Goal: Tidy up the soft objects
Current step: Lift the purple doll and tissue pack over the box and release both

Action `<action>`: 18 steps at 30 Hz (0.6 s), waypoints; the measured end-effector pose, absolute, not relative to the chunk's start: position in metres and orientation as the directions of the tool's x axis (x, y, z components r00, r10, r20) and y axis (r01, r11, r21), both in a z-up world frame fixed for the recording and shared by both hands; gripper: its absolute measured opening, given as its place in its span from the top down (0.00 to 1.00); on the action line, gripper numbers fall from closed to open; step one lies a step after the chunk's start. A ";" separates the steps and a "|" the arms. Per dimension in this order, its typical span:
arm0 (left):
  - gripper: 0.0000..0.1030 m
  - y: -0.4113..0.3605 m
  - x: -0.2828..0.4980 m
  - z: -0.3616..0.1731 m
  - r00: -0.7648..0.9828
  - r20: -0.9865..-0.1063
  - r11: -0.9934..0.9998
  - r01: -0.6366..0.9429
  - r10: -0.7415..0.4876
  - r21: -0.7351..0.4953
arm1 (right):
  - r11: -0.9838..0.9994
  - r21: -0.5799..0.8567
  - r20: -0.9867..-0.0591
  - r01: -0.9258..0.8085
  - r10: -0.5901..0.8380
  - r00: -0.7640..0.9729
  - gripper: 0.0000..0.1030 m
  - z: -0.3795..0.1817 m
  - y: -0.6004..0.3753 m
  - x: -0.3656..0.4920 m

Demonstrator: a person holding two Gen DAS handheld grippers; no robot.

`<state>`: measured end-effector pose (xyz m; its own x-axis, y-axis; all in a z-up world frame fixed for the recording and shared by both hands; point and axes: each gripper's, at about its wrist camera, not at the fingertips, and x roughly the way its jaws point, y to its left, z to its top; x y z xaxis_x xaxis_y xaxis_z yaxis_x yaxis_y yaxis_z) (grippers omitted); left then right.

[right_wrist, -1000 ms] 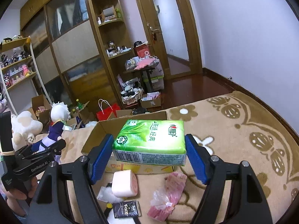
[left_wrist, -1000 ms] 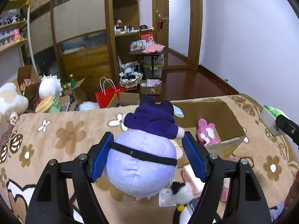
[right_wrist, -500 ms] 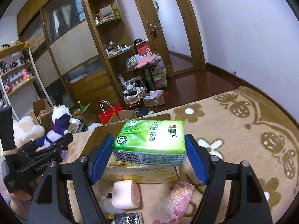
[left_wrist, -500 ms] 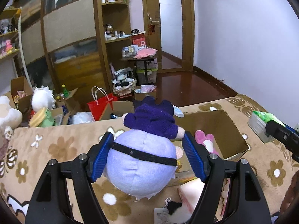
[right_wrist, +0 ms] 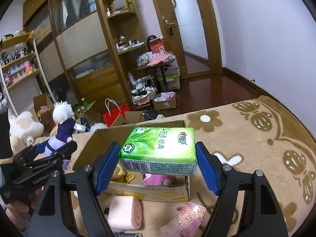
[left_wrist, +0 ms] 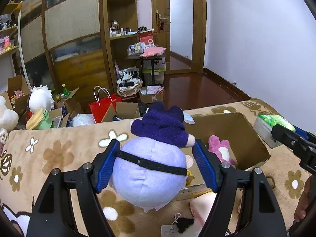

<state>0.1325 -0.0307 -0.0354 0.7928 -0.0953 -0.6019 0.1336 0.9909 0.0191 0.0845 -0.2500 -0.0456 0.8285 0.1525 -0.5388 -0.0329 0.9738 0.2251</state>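
A beige blanket (right_wrist: 256, 138) with brown flower and butterfly patterns covers the surface that carries everything. On it, toward its far edge, stands an open cardboard box (right_wrist: 158, 192), flaps up, its printed front wall facing the right wrist camera. Inside the box lies a pink plush toy (left_wrist: 219, 152), near the box's right wall in the left wrist view, beside something yellow that is too hidden to name.

The left gripper (left_wrist: 157, 165) has its blue pads pressed against both sides of a lavender plush doll (left_wrist: 150, 175), pinching the round pale body with its black band; the doll's dark purple knitted top (left_wrist: 160, 127) points away from the camera, and the doll hangs above the blanket just at the near left corner of the box. The right gripper (right_wrist: 157, 164) holds a green tissue pack (right_wrist: 159, 149) clamped between its blue pads, label side up and barcode edge toward the camera, level above the box's open top.

On the blanket in front of the box, near its near edge, lies a pink swirl-roll plush (right_wrist: 125, 213), and just right of it a crinkled pink plastic packet (right_wrist: 189, 215). A small black keychain toy (left_wrist: 183, 224) with a paper tag lies at the blanket's near edge in the left wrist view.

Beyond the blanket, on the floor, stand a red paper bag (left_wrist: 102, 104) and a white-haired doll (left_wrist: 40, 101) among open cartons
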 end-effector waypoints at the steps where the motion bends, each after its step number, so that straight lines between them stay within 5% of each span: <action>1: 0.27 -0.030 0.134 -0.037 0.788 -0.609 0.991 0.134 -0.096 0.017 | 0.973 0.227 -0.543 -0.032 0.154 0.826 0.22 -0.047 -0.251 0.085; 18: 0.26 -0.033 0.148 -0.059 0.726 -0.676 0.986 0.166 -0.128 -0.009 | 0.974 0.221 -0.600 -0.048 0.175 0.781 0.22 -0.072 -0.250 0.103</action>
<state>0.1482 -0.0325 -0.0587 0.7258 -0.1280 -0.6758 0.1659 0.9861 -0.0085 0.1031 -0.2502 -0.0722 0.7810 0.1746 -0.5996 -0.0478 0.9740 0.2213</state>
